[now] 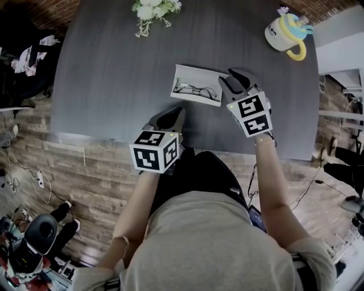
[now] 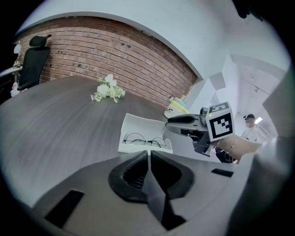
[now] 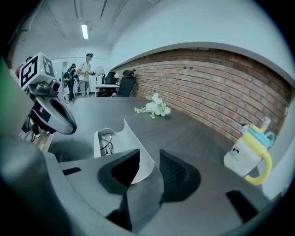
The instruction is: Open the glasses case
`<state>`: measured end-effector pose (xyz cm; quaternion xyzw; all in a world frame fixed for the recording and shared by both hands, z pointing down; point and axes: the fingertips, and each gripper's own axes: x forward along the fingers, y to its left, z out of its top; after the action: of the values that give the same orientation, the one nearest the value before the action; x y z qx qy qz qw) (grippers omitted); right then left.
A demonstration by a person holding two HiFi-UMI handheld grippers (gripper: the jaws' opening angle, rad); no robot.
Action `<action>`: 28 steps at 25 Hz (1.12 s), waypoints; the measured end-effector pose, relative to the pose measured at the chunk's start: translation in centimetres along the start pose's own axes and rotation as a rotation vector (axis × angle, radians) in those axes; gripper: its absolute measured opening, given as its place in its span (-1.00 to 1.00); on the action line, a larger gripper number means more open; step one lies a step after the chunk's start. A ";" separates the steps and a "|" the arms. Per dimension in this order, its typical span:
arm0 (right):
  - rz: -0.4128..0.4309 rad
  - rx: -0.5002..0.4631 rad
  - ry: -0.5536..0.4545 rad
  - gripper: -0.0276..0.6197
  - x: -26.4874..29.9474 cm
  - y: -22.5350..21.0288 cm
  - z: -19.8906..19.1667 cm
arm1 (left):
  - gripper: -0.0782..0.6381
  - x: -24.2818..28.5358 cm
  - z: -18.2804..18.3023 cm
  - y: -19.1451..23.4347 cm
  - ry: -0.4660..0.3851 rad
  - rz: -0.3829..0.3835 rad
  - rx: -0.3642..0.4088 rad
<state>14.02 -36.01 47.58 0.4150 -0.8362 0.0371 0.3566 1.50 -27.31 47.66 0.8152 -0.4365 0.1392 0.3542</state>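
Mostly dark gray tbl (image 1: pixel 114 85) w/ open glasses case (image 1: pixel 196 84), brick wall (image 2: pixel 115 50), plank floor (image 1: pixel 85 187).

The flowers (image 1: pixel 153 10) are running off the head view's top edge. The right gripper (image 3: pixel 148 154) is hiding one end of the glasses case (image 3: pixel 120 138).

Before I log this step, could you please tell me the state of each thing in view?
glasses case: open, lid raised.
glasses: lying inside the case.
left gripper: shut, empty.
right gripper: open, by the case's lid, gripping nothing.
mug: upright on the table.
flowers: lying on the table.
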 end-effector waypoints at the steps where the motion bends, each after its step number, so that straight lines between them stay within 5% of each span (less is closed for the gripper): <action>1: 0.000 -0.002 -0.004 -0.52 -0.3 0.1 0.0 | -0.68 -0.1 0.0 -0.2 -0.004 0.000 0.004; 10: 0.000 0.107 -0.182 -0.53 -5.4 1.3 3.0 | -0.68 -2.3 0.3 -1.4 -0.048 0.002 0.026; 16: 0.086 0.343 -0.306 -0.90 -9.7 4.2 3.8 | -0.68 -4.3 0.7 -2.5 -0.076 0.005 0.042; 22: 0.173 0.432 -0.307 -0.89 -12.0 7.8 2.5 | -0.68 -5.0 0.9 -4.2 -0.089 -0.014 0.077; 28: 0.173 0.460 -0.291 -0.89 -13.6 10.1 1.8 | -0.68 -5.4 1.2 -5.6 -0.096 -0.041 0.108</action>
<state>11.23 -20.97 40.06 0.4130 -0.8806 0.1960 0.1249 2.85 -22.77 41.37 0.8475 -0.4283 0.1160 0.2913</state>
